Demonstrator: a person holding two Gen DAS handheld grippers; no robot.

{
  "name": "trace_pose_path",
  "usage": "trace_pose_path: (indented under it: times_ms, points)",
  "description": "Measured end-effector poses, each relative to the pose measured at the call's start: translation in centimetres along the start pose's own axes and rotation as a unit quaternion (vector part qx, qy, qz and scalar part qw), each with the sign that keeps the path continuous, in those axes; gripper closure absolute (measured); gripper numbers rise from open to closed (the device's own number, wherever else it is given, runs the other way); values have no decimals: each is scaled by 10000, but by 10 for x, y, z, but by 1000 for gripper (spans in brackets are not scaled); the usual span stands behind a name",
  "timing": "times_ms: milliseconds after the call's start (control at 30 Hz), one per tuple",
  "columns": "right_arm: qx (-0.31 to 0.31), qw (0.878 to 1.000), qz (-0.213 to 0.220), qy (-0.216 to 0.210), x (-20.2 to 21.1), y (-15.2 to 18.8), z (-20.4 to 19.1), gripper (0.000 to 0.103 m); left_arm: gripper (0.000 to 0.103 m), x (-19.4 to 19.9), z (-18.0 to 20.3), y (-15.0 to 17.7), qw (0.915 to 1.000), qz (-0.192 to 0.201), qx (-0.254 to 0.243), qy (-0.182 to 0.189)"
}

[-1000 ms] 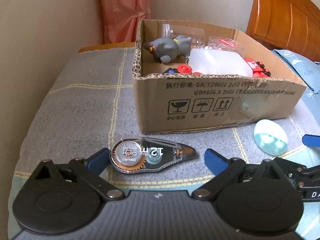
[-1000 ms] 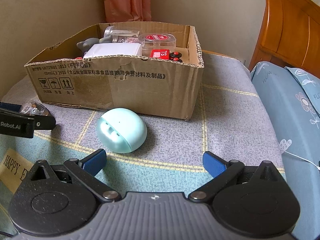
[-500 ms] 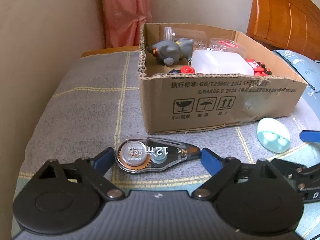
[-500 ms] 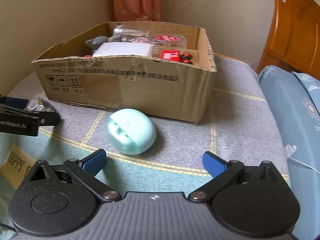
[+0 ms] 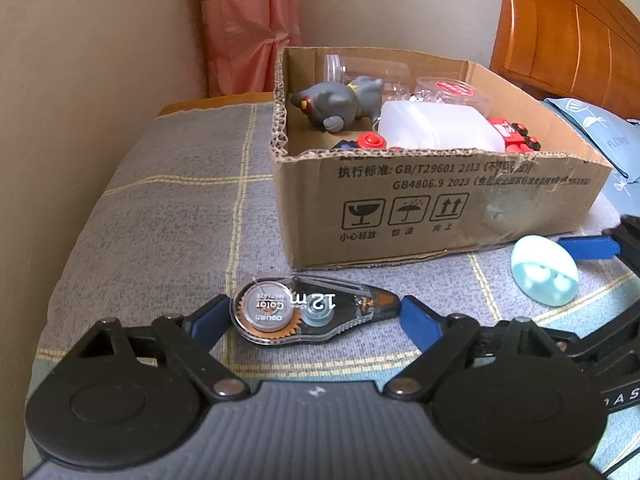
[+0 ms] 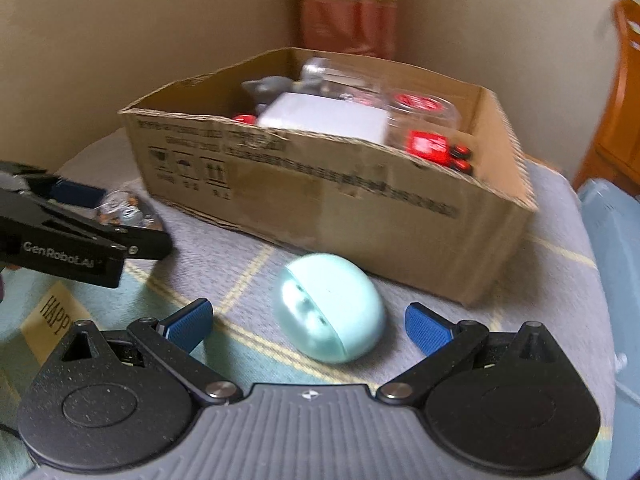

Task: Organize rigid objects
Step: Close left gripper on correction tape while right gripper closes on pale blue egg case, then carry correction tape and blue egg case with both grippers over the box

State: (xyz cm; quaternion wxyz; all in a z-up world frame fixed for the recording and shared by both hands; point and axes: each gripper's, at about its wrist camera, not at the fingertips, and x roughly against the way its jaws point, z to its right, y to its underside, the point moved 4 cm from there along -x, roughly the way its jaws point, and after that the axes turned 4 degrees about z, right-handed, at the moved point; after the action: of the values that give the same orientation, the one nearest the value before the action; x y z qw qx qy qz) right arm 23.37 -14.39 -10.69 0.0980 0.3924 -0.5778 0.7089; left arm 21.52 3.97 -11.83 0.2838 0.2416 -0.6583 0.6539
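Lying flat on the grey checked cloth, a clear correction tape dispenser (image 5: 310, 312) sits between the spread blue fingertips of the left gripper (image 5: 312, 318) in the left wrist view. The jaws are open, the left tip at the round end and the right tip at the pointed end; whether either touches cannot be told. Beyond the gripper stands an open cardboard box (image 5: 440, 208) holding a grey toy figure (image 5: 340, 104), a white plastic container (image 5: 436, 128), a clear jar (image 5: 452, 90) with a red label and red toy pieces (image 5: 516, 136). To the right, in front of the box, rests a pale mint egg-shaped case (image 5: 544, 270), with one blue finger (image 5: 588, 248) of the other gripper at its far side.

In the right wrist view, blurred, the right gripper (image 6: 310, 324) is open with the mint case (image 6: 330, 306) between its fingertips, not clamped. The box (image 6: 360, 200) stands just beyond it. Far to the left, the left gripper (image 6: 76, 224) flanks the tape dispenser (image 6: 124, 206).
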Motion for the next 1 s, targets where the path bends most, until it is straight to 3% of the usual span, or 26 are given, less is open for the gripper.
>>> trace_pose_path:
  times_ms: [167, 533, 867, 933, 1000]
  points:
    - [212, 9995, -66, -211, 1, -4, -3, 3, 13, 0, 0, -1, 10000, -3, -1, 4]
    - [314, 9989, -184, -296, 9, -8, -5, 32, 13, -1, 0, -1, 10000, -8, -14, 14]
    - [483, 9979, -227, -363, 3, -13, -3, 33, 13, -2, 0, -2, 10000, -25, -47, 47]
    - [487, 9978, -241, -384, 5, -13, -3, 42, 13, -3, -1, -3, 9999, -37, -69, 71]
    - [481, 9977, -280, -389, 6, -13, -4, 44, 14, -3, -1, -3, 9999, -58, -70, 103]
